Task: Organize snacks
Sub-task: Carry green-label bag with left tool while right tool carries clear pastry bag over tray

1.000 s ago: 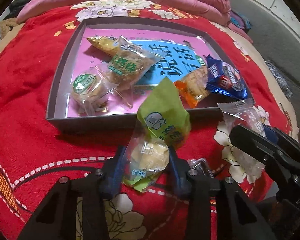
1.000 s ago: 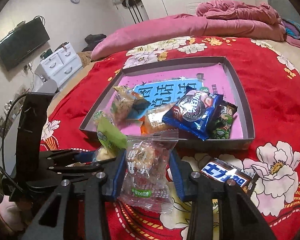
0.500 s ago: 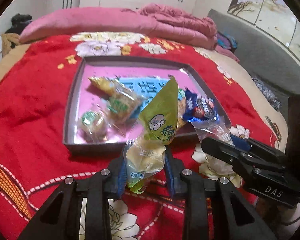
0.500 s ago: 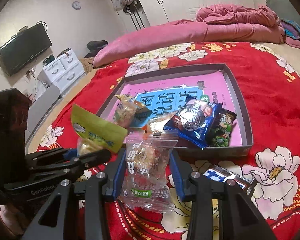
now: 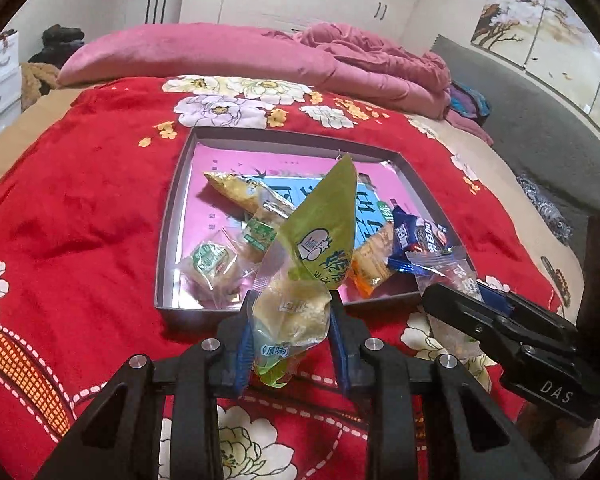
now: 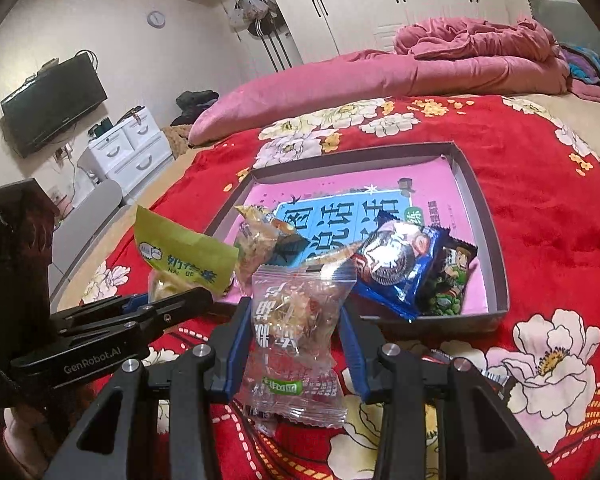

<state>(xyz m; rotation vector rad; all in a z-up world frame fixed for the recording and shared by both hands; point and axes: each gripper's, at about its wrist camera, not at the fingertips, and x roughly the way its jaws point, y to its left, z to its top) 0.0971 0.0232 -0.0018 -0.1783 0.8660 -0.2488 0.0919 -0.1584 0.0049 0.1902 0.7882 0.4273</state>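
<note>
Snack tray (image 5: 168,240) on red bedspread (image 5: 80,208)

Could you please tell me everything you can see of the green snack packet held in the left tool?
The green snack packet is a crinkly plastic pouch: an opaque lime-green upper end with a white cartoon badge and blue lettering, and a clear lower part showing pale yellow cake-like contents. It stands roughly upright, green end tilted toward the box. The left tool has just closed further on its clear part, and its blue pads press both sides. It hangs clear of the red blanket, before the box's near wall.
</note>
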